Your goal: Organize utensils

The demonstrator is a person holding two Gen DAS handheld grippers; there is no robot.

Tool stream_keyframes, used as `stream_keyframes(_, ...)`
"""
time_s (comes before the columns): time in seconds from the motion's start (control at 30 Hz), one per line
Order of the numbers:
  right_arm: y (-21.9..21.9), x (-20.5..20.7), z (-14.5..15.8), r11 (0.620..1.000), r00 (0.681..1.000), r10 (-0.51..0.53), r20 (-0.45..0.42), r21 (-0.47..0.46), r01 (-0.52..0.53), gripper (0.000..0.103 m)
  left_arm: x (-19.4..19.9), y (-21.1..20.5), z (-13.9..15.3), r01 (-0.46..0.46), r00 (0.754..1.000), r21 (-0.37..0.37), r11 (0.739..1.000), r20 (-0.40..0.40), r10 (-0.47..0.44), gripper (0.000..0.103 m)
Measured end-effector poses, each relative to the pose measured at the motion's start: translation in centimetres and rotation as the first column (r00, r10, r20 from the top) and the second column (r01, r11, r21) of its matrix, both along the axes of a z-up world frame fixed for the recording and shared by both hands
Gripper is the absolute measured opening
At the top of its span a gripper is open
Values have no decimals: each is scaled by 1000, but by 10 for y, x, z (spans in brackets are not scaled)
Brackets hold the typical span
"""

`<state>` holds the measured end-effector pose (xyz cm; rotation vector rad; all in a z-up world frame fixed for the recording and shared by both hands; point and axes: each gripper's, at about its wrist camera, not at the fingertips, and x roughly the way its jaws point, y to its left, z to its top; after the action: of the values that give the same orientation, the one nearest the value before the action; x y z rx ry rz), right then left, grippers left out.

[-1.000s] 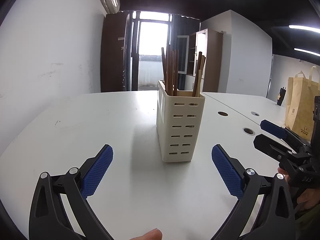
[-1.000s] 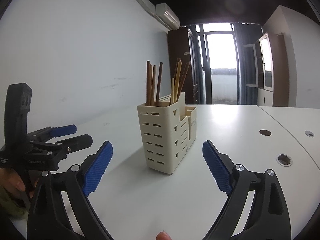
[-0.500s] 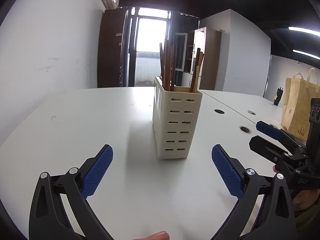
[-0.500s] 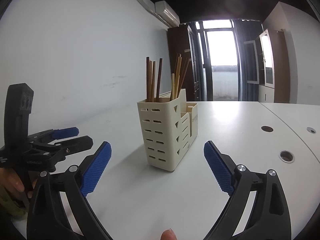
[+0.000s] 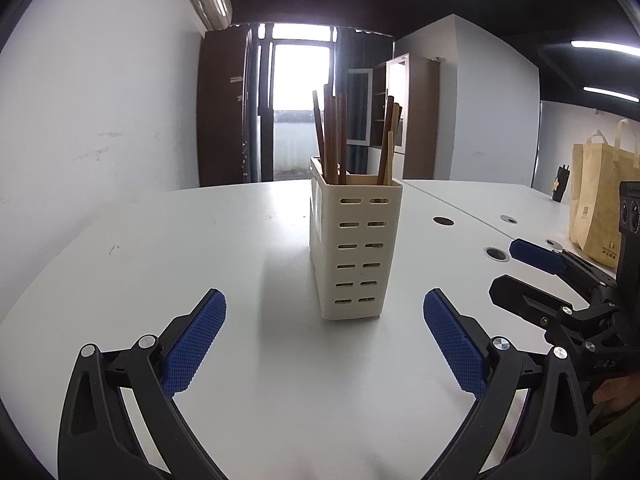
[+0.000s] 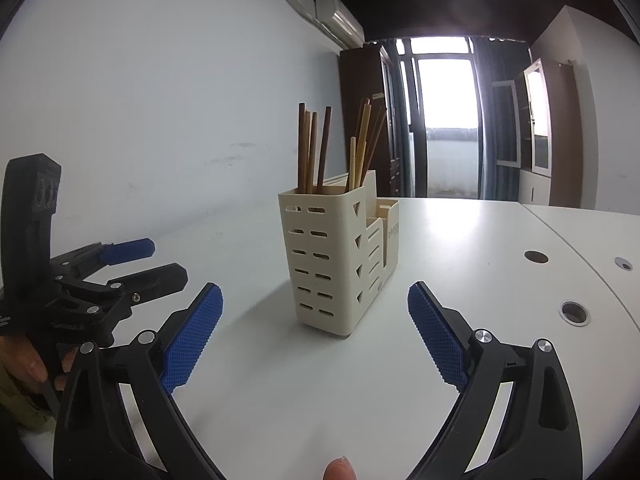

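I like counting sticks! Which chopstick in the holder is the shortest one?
The pale chopstick in the cream holder. Its tip stops well below the others, and it stands among the lighter sticks, apart from the dark brown bunch.

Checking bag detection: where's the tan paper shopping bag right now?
The tan paper shopping bag shows only in the left wrist view, at the far right on the white table, behind the right tool.

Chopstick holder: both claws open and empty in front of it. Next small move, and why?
Probably ease the right claw forward and up toward the chopsticks in the holder. Both claws are open and empty, the left claw included, and the sticks stand mixed, dark and light, in the tall compartment; the lower compartments look empty.
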<state>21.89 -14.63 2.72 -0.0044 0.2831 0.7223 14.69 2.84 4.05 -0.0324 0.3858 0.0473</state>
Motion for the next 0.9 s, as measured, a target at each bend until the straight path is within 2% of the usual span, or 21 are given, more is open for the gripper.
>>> stream_keyframes(0.1, 0, 1, 0, 1000, 1000, -6, 0, 0, 6, 94, 0, -2, 0, -2, 1000, 18, 1000, 2, 2, 97)
stream_keyframes(0.9, 1, 2, -1, 1000, 1000, -8, -3, -9, 7, 97, -1, -8, -4, 17, 1000, 25, 1000, -20, -16, 97)
